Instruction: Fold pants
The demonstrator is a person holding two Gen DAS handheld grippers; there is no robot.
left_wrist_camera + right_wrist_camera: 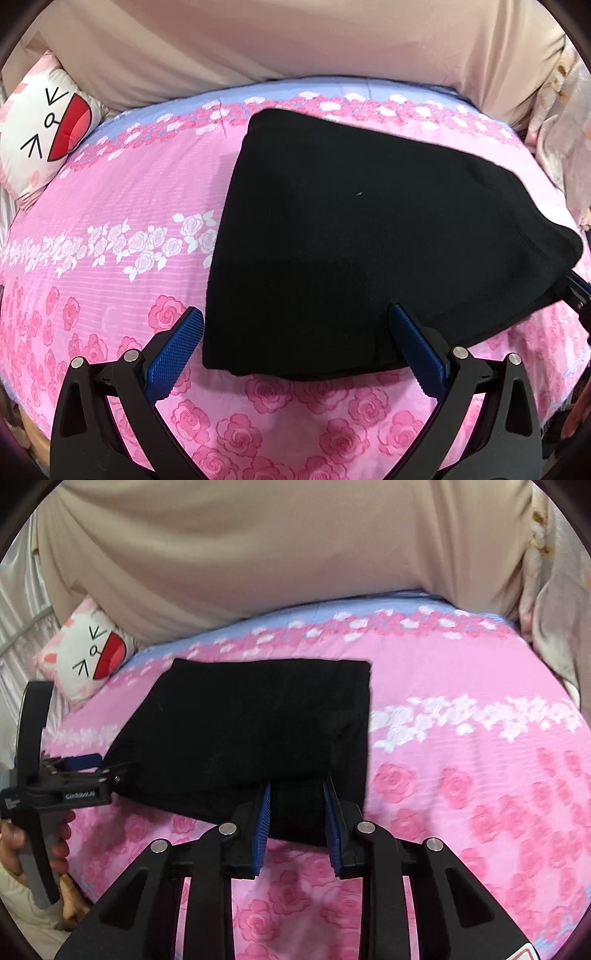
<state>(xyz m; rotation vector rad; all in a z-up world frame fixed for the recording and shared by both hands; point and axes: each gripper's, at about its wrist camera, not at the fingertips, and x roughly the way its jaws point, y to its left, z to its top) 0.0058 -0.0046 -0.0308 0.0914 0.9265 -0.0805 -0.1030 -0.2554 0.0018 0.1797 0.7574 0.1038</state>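
I count one pair of black pants point(351, 240), folded into a single bundle. There is one bed, under one pink rose-printed sheet point(122, 206). One cartoon-face pillow point(48, 125) sits at the far corner. I have two grippers: my left gripper point(295, 347) and my right gripper point(297, 812), each with two blue-padded fingers. One beige curtain point(258, 40) hangs behind.

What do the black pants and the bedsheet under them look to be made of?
The pants look like a soft, matte knit or fleece: fuzzy, no sheen, a stitched seam near one edge. The bedsheet looks like thin woven cotton, perhaps seersucker, with fine crosswise ribbing and printed roses. Neither is certain by sight.
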